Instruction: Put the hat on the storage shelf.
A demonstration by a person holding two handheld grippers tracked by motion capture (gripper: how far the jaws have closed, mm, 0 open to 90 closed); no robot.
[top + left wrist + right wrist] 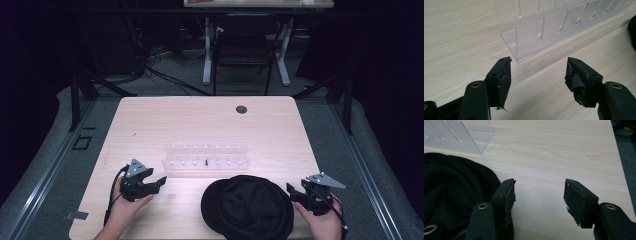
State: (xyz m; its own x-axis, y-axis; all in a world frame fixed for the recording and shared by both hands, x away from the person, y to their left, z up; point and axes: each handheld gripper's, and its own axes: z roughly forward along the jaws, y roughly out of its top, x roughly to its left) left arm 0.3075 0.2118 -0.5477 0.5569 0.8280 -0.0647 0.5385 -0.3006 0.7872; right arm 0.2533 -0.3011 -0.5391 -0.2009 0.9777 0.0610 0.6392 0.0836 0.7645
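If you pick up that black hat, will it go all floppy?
Probably yes. The black hat looks like soft cloth, with folds showing in the right gripper view, so it would likely sag from one pinched edge. It seems light and should not roll. Lying flat on the table, it would probably slide or bunch up if pushed.

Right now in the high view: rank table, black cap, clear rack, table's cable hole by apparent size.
1. Table
2. Black cap
3. Clear rack, though the cap lies nearer the camera, so this pair is less sure
4. Cable hole
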